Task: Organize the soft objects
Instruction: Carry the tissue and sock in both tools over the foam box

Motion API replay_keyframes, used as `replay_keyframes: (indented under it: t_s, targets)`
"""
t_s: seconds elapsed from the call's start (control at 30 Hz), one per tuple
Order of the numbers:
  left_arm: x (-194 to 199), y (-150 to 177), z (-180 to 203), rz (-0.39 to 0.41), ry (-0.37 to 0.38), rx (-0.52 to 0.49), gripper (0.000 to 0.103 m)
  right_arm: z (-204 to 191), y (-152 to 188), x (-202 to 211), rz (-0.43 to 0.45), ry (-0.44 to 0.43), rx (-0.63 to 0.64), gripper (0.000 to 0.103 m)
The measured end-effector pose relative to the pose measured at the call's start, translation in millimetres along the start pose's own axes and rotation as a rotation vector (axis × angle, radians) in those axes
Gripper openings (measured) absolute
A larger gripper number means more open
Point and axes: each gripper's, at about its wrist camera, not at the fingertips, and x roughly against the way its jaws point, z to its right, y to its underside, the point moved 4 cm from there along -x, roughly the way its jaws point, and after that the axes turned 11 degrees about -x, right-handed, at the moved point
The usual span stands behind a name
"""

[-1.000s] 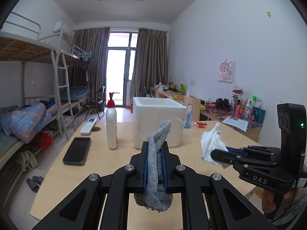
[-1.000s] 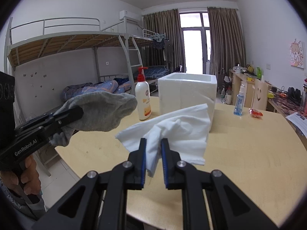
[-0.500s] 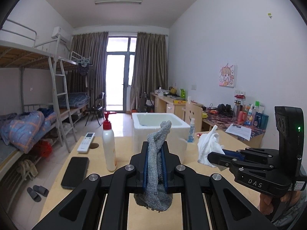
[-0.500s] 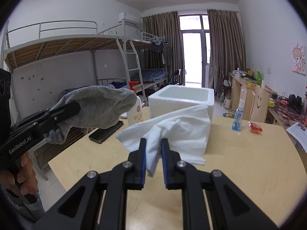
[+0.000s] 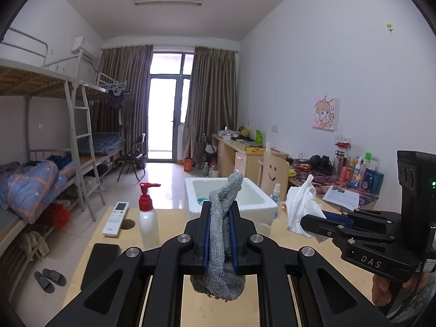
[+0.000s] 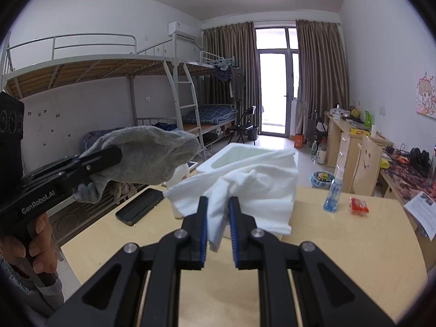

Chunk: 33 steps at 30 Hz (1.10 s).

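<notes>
The left gripper point(image 5: 220, 219) is clamping a grey sock point(image 5: 222, 234), jaws squeezed tight on it, with the toe end poking up at 12 o'clock and the rest bunching down under the fingers. The right gripper point(image 6: 218, 218) is pinching a white cloth point(image 6: 245, 188), jaws nearly closed with just the fabric between them, and most of the cloth is flopping out past the tips.

Both are hovering above the wooden table point(image 6: 340, 234), well clear of its top. From the left view, the white foam box point(image 5: 253, 201) is sitting dead ahead at 12 o'clock behind the sock, something blue showing inside. A pump bottle point(image 5: 148, 218) is standing at 10 o'clock, a remote point(image 5: 115, 218) beyond it, a black phone point(image 5: 99, 261) at 9. From the right view, a blue spray bottle point(image 6: 333, 193) is standing at 2 o'clock.
</notes>
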Motion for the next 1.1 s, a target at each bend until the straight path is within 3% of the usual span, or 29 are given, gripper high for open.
replay_keyframes:
  t_s: [0.57, 1.1]
  targets:
    - [-64.7, -36.8, -12.9, -0.046, 0.015, -0.010, 0.012, 24.8, -44.0, -49.0, -0.049, 0.043, -0.009, 0.018]
    - [-126.1, -53.1, -24.6, -0.082, -0.029, 0.040, 0.012, 36.5, -69.9, -90.6, -0.063, 0.052, -0.014, 0.018]
